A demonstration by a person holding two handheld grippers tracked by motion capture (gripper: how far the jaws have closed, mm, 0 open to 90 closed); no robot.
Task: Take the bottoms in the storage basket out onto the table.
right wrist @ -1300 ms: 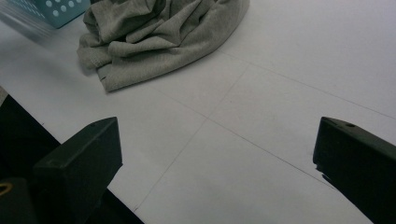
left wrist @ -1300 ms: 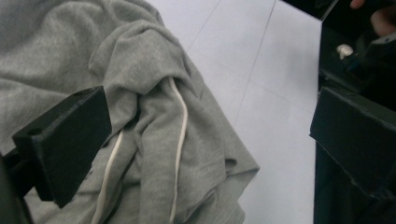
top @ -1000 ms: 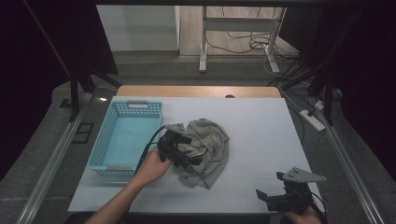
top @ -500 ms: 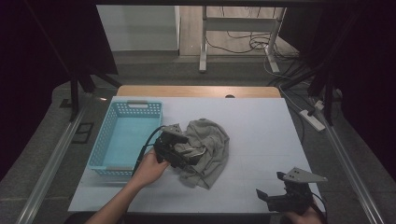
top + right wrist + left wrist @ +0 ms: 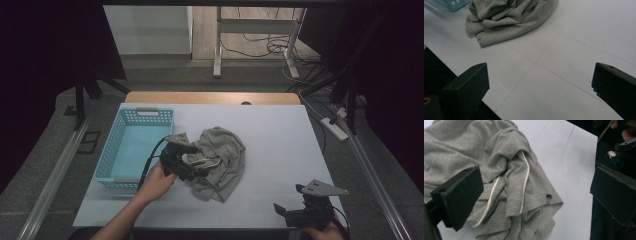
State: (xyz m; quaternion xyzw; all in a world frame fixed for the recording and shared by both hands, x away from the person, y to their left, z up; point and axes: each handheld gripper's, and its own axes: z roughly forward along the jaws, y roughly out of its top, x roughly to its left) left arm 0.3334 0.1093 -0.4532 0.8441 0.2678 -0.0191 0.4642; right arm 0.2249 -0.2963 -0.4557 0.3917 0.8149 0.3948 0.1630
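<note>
The grey shirt (image 5: 222, 162) lies crumpled on the white table (image 5: 280, 145), just right of the blue basket (image 5: 131, 148); the left claw (image 5: 200, 167) sits over the shirt's left edge with its jaws spread wide, one either side of a fold with white cord, gripping nothing. The right claw (image 5: 290, 212) rests near the table's front right corner, well apart from the shirt, jaws likewise released over bare table
</note>
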